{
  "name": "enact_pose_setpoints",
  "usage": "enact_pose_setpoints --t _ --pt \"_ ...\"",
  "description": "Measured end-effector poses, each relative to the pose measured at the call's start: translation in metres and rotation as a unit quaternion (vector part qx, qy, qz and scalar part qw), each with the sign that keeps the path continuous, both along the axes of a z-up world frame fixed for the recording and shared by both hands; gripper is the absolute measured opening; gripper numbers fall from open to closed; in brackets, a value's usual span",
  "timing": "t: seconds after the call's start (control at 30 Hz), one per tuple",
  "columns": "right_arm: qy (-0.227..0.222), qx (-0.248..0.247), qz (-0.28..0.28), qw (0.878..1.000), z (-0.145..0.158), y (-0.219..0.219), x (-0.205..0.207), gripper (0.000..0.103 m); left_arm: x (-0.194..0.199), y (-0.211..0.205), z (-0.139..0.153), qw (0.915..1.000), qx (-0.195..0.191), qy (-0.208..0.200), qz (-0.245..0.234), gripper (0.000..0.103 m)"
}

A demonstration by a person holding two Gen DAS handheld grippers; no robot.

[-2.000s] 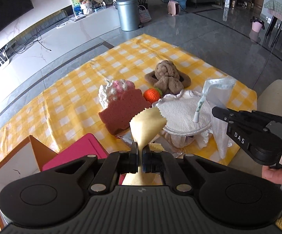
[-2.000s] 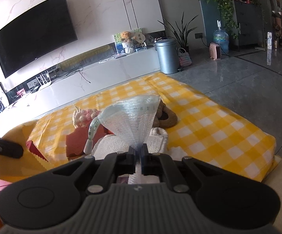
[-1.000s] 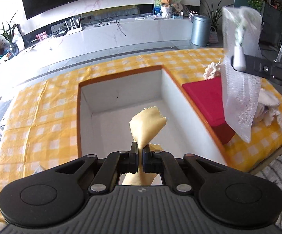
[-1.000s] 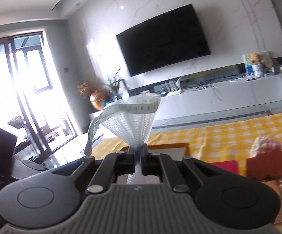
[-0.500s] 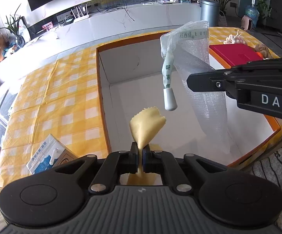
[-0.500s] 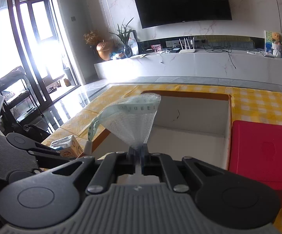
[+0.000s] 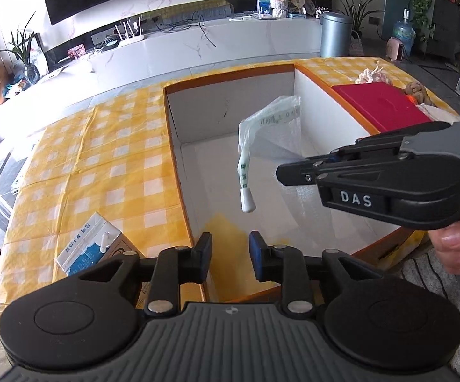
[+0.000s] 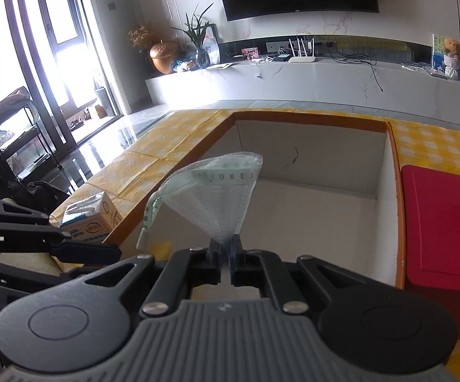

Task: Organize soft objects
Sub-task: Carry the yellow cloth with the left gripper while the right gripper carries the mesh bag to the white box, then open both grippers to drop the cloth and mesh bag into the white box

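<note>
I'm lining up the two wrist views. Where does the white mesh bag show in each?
Left wrist: mesh bag upper centre, over the open box, pinched by the right gripper.
Right wrist: mesh bag centre, fanning up from the pinch.
Shared landmark: milk carton beside the box.

Box (image 7: 325,121): white inside, orange rim. Cloth (image 7: 230,238) on its floor: pale yellow. Mesh bag (image 8: 217,200): translucent white, pale green printed band. Lid (image 7: 379,105): red. Worktop (image 7: 102,159) cover: yellow-and-white check. Carton (image 7: 86,248): white and blue. Left gripper (image 7: 230,256) and right gripper (image 8: 227,262): black, blue pads.
</note>
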State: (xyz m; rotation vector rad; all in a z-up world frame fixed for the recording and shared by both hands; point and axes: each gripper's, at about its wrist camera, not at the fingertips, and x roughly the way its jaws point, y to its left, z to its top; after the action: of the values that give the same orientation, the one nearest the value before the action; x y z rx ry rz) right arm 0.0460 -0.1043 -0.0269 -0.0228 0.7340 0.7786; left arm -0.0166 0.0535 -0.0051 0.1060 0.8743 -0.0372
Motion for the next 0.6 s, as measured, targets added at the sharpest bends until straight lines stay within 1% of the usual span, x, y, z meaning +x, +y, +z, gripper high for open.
enact_pose_setpoints --t 0.03,0.07,0.1,0.17,0.23,0.27,0.3,0.37,0.4,0.5,0.57,0.6 --pt "0.0 -0.002 -0.001 1.0 -0.001 0.0 0.0 0.002 -0.002 0.001 0.003 0.9999 -0.009 -0.005 -0.003 0.042" --pt "0.001 -0.005 -0.002 1.0 -0.001 0.0 0.0 0.002 -0.004 0.005 0.006 0.9997 -0.022 -0.011 -0.006 0.05" --pt "0.001 -0.007 -0.003 1.0 -0.002 0.0 0.001 0.002 -0.004 0.008 0.008 0.9992 -0.035 -0.018 -0.006 0.056" --pt "0.0 -0.013 -0.007 1.0 -0.003 0.0 0.003 0.002 -0.007 0.013 0.014 0.9983 -0.048 -0.033 0.004 0.059" --pt "0.004 -0.019 -0.01 1.0 -0.007 -0.001 0.004 0.002 -0.01 0.016 0.019 0.9973 -0.053 -0.05 0.011 0.062" --pt "0.008 -0.022 -0.007 1.0 -0.009 0.0 0.005 0.003 -0.01 0.018 0.021 0.9968 -0.05 -0.061 0.013 0.067" --pt "0.014 -0.023 -0.003 1.0 -0.011 0.001 0.005 0.003 -0.012 0.017 0.022 0.9968 -0.037 -0.07 0.012 0.07" --pt "0.024 -0.026 0.003 0.999 -0.016 0.005 0.005 0.003 -0.014 0.012 0.022 0.9958 -0.008 -0.09 0.019 0.07" --pt "0.027 -0.029 0.005 0.999 -0.018 0.007 0.004 0.003 -0.014 0.011 0.022 0.9945 -0.005 -0.101 0.028 0.07" --pt "0.035 -0.038 0.011 0.999 -0.024 0.015 0.003 0.003 -0.013 0.012 0.023 0.9912 -0.014 -0.122 0.051 0.071" --pt "0.04 -0.039 0.009 0.998 -0.023 0.017 0.004 0.008 -0.011 0.013 0.022 0.9887 -0.017 -0.133 0.067 0.071" --pt "0.042 -0.044 0.006 0.998 -0.023 0.018 0.004 0.008 -0.011 0.014 0.022 0.9877 -0.018 -0.138 0.072 0.071"
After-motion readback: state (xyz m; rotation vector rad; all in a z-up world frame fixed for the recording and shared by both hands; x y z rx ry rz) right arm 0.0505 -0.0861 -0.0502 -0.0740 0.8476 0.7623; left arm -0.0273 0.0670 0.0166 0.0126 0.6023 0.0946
